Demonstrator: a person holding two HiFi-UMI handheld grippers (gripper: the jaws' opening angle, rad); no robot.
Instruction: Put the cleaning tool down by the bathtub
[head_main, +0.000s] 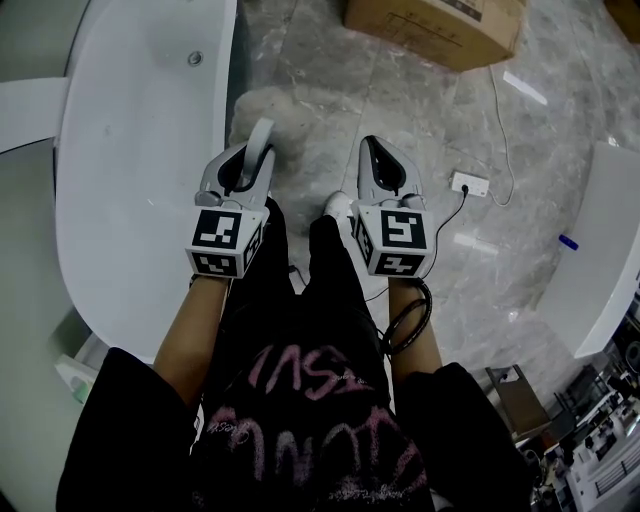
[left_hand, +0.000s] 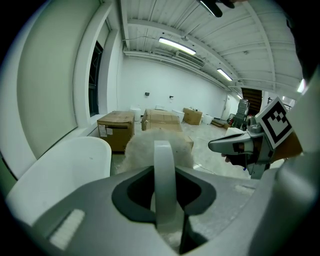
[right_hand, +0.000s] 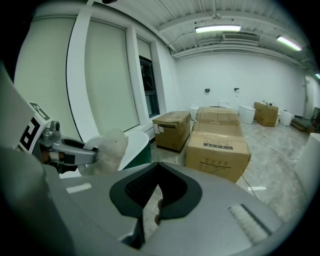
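Marble floor (head_main: 330, 90) by bathtub (head_main: 130, 150), left tool (head_main: 260, 138) clenching duster (left_hand: 137, 147), right tool (head_main: 376, 152) closed empty, evident only in right gripper view

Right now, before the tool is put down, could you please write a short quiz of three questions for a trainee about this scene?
1. Multiple choice: what does the left gripper hold?
A the tool, by its white handle
B a bottle
C nothing

2. True or false: the right gripper is empty, with its jaws together.

3. Fill in: in the head view, the bathtub lies on the person's ___ side.

Key: 1 A; 2 true; 3 left.
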